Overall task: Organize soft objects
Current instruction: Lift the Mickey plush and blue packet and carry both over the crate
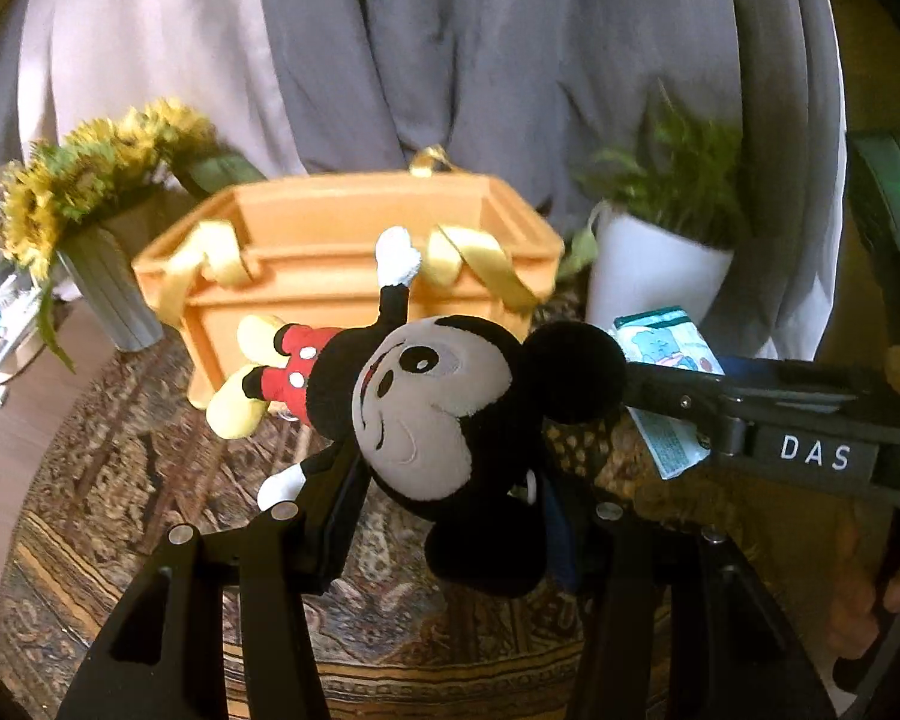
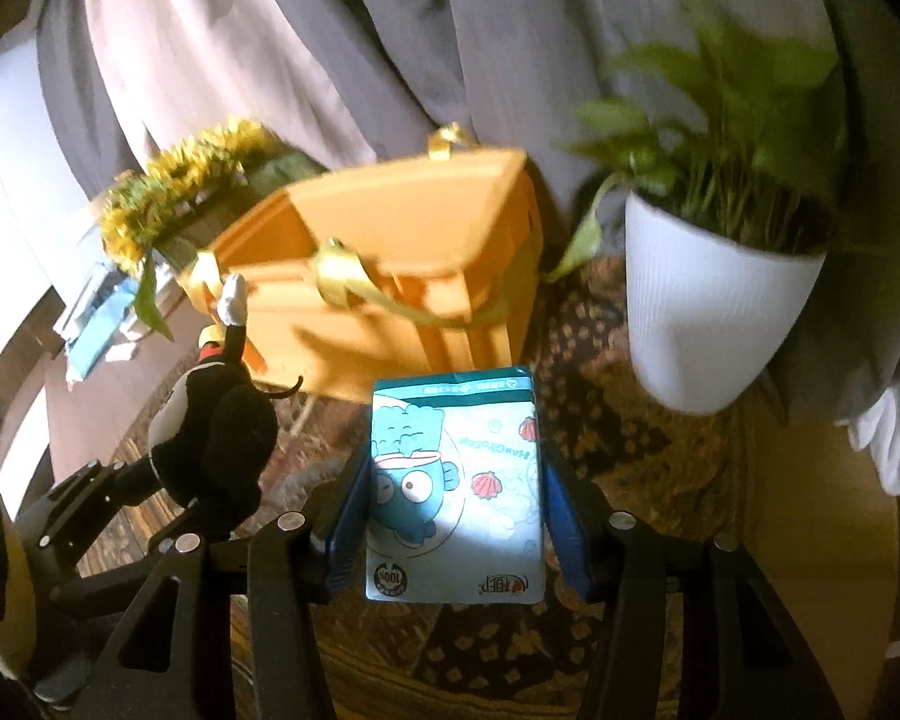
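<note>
My left gripper (image 1: 450, 492) is shut on a Mickey Mouse plush (image 1: 432, 414) by its head, held above the patterned rug; the plush also shows at the left of the right wrist view (image 2: 216, 438). My right gripper (image 2: 450, 516) is shut on a teal tissue pack (image 2: 453, 480) with a cartoon fish print; the pack shows in the left wrist view (image 1: 666, 354) beside the plush. An orange storage box (image 1: 342, 240) with yellow ribbon handles stands open just ahead of both grippers, and it shows in the right wrist view (image 2: 390, 276).
A white pot with a green plant (image 2: 714, 300) stands right of the box. A grey vase of sunflowers (image 1: 90, 192) stands left of it. Grey curtains (image 1: 450, 48) hang behind. A patterned round rug (image 1: 120, 468) covers the surface. Papers (image 1: 6, 324) lie far left.
</note>
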Action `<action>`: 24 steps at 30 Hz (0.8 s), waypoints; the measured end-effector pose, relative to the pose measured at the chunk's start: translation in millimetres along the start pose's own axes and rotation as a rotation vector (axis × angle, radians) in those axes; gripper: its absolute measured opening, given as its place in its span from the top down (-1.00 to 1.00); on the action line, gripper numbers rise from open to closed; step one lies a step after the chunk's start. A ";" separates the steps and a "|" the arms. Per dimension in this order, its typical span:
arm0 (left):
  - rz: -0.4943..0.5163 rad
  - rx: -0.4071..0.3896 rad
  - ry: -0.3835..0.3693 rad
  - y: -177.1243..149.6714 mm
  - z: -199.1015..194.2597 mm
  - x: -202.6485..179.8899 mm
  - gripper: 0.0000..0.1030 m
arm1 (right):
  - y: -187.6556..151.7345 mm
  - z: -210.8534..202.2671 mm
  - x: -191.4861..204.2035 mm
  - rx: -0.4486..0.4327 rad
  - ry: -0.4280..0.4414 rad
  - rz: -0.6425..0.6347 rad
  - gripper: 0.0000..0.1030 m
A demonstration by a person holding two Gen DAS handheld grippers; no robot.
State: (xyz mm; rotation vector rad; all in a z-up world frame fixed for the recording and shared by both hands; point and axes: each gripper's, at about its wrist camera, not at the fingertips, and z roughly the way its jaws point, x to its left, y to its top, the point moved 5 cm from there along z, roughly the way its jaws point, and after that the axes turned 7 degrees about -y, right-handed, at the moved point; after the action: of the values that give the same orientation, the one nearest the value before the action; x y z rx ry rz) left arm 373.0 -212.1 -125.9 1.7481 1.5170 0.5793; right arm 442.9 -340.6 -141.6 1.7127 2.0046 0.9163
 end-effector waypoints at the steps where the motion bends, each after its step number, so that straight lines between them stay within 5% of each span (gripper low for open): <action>1: 0.000 -0.014 0.004 4.2 -4.8 1.3 0.00 | 2.5 -2.4 1.9 -0.009 0.002 -0.001 -0.06; 24: 0.066 -0.181 0.076 101.9 -55.9 35.4 0.00 | 89.3 -30.9 43.2 -0.186 0.062 0.020 -0.06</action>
State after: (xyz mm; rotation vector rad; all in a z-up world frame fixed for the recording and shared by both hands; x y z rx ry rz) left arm 403.5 -167.5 -17.1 1.6577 1.4147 0.7994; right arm 480.4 -301.0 -53.2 1.6233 1.8777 1.1371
